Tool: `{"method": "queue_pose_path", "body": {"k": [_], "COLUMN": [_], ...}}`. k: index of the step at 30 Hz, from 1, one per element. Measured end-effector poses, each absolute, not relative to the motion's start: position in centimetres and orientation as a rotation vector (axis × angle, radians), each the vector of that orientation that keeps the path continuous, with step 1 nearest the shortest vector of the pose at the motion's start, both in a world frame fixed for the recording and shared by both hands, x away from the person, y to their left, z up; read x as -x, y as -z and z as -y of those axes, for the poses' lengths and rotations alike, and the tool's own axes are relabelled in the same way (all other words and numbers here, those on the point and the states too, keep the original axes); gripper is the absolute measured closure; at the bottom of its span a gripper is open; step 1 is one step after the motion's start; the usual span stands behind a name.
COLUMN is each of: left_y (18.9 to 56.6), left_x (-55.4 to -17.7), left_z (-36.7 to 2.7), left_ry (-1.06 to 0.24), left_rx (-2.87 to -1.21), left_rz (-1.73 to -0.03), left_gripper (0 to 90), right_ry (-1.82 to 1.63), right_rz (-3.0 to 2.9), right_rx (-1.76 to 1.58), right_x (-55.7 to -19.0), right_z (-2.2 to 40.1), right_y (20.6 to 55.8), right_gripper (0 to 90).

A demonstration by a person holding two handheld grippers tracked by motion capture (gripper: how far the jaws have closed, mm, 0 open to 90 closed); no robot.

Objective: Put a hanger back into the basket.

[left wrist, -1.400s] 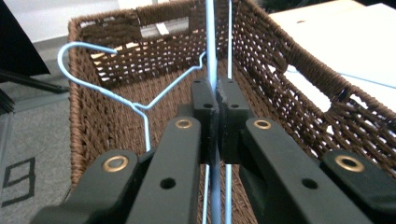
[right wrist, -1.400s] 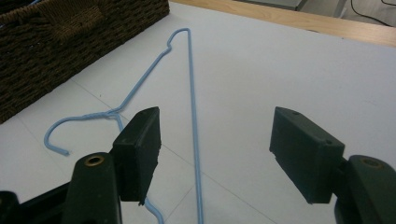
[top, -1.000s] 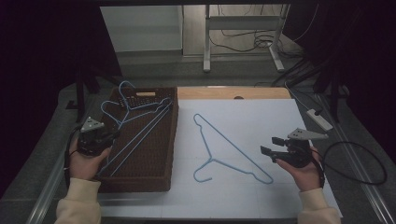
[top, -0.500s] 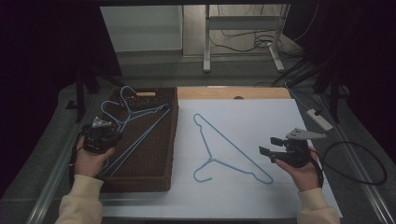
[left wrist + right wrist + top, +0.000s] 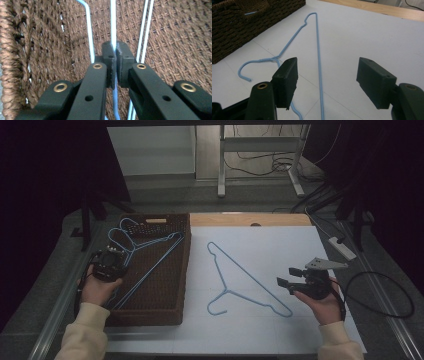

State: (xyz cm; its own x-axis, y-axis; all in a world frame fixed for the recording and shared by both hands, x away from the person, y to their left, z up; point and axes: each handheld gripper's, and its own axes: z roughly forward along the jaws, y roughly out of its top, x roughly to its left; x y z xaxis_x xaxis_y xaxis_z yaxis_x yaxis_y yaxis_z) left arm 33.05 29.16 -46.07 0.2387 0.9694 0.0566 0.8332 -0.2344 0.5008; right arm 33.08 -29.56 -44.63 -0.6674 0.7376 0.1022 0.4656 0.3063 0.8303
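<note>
Covering most of the table, a white sheet (image 5: 280,320) lay to the right of a brown woven basket (image 5: 165,312), the two edges just beside each other. On the sheet lay one blue wire hanger (image 5: 250,279), flat, its hook at the near end and its long bar running from far left to near right. Inside the basket lay more blue hangers (image 5: 150,265), their hooks bunched at the far left corner. At the basket's left edge, the left gripper (image 5: 109,265) pointed down into it; in the left gripper view its jaws were closed tight on one hanger wire (image 5: 113,22), with other wires just beside. Near the sheet's right edge, the right gripper (image 5: 292,277) hovered with jaws wide apart and nothing between its pads, close to the flat hanger's near right corner.
</note>
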Motion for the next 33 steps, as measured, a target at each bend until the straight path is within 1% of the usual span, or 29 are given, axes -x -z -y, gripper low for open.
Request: {"method": "queue_pose_path", "body": {"k": [5,7,8,9,10,11,12,13,14,16,18,23,25,26,27,33], "left_y": [46.3,46.3,46.2,46.2,46.0,46.0,45.7,45.6,45.5,44.9,44.3,42.7,42.2,42.2,41.8,41.2], "left_x": [-33.1,-33.1,-33.1,-33.1,-33.0,-32.9,-32.8,-32.6,-32.5,-31.9,-31.3,-29.7,-29.1,-29.1,-28.6,-27.1], "left_z": [-29.2,-29.1,-29.1,-29.1,-29.2,-29.1,-29.2,-29.1,-29.1,-28.9,-28.7,-27.8,-27.4,-27.4,-27.1,-26.5], "left_ry": [-0.498,-0.517,-0.562,-0.562,-0.602,-0.612,-0.626,-0.636,-0.642,-0.657,-0.656,-0.639,-0.619,-0.619,-0.609,-0.583], "left_rx": [-2.169,-2.173,-2.167,-2.167,-2.157,-2.146,-2.134,-2.114,-2.106,-2.066,-2.041,-1.957,-1.924,-1.924,-1.9,-1.844], "left_rz": [-1.672,-1.671,-1.674,-1.674,-1.665,-1.659,-1.641,-1.624,-1.611,-1.557,-1.503,-1.364,-1.307,-1.307,-1.26,-1.181], "left_gripper": [85.6,83.9,76.6,73.1,73.1,66.7,63.6,55.3,55.3,48.9,45.3,39.9,39.3,38.8,38.6,37.8], "right_ry": [-1.285,-1.283,-1.286,-1.286,-1.288,-1.289,-1.288,-1.29,-1.29,-1.291,-1.288,-1.287,-1.285,-1.285,-1.289,-1.296], "right_rz": [-2.29,-2.292,-2.29,-2.29,-2.289,-2.287,-2.287,-2.284,-2.284,-2.282,-2.283,-2.288,-2.291,-2.291,-2.291,-2.295], "right_rx": [-1.095,-1.093,-1.092,-1.092,-1.095,-1.096,-1.095,-1.096,-1.096,-1.098,-1.097,-1.093,-1.09,-1.089,-1.093,-1.09], "right_x": [-33.1,-33.1,-33.1,-33.1,-33.1,-33.1,-33.1,-33.1,-33.1,-33.1,-33.1,-33.1,-33.1,-33.1,-33.2,-33.2], "right_z": [29.5,29.4,29.5,29.5,29.5,29.5,29.6,29.6,29.6,29.7,29.6,29.5,29.4,29.5,29.5,29.6], "right_y": [44.9,44.9,44.8,44.8,44.8,44.8,44.8,44.7,44.7,44.7,44.7,44.8,44.8,44.8,44.8,44.9], "right_gripper": [34.0,34.0,34.0,34.0,34.0,34.0,34.0,34.0,34.0,34.0,34.0,34.0,34.0,34.0,34.0,33.7]}}
